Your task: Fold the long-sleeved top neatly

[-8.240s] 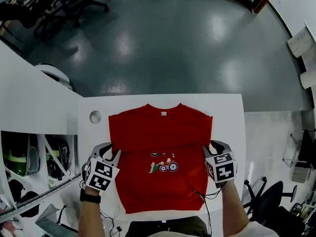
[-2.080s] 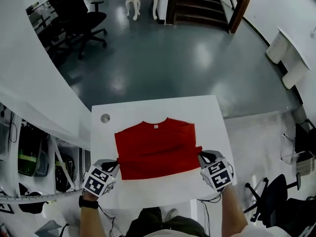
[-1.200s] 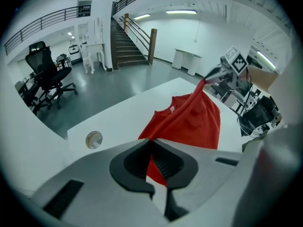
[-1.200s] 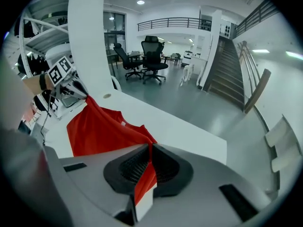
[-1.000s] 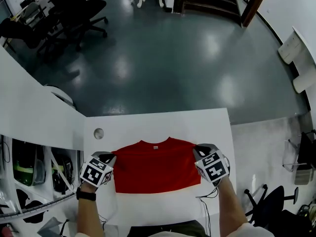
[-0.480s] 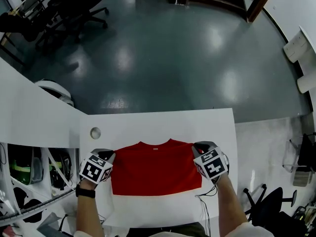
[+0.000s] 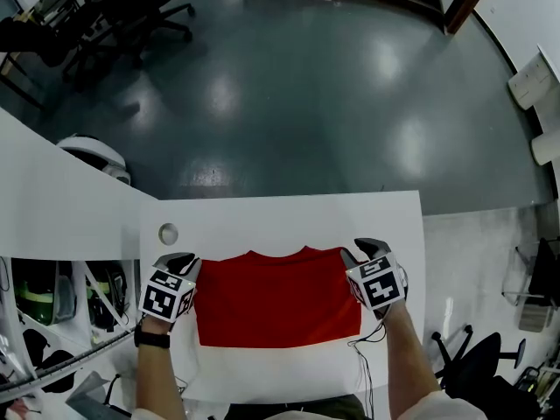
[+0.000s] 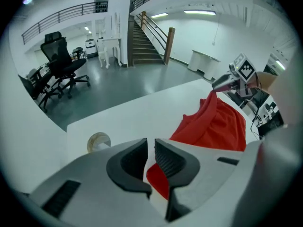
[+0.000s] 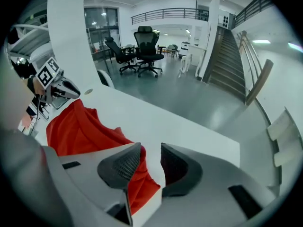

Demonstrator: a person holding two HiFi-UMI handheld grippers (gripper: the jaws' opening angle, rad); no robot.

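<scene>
As their jaws have just been opening, my left tongs [image 8: 149, 146] stand barely parted and my right tongs [image 9: 150, 156] wider, both letting go of the far corners of the red top [image 7: 276, 297]. It lies folded mid-table [image 7: 289, 217]. I judge it light and limp, best pinched at its corners. A round disc [image 7: 168, 234] sits near the far left corner, well clear.
</scene>
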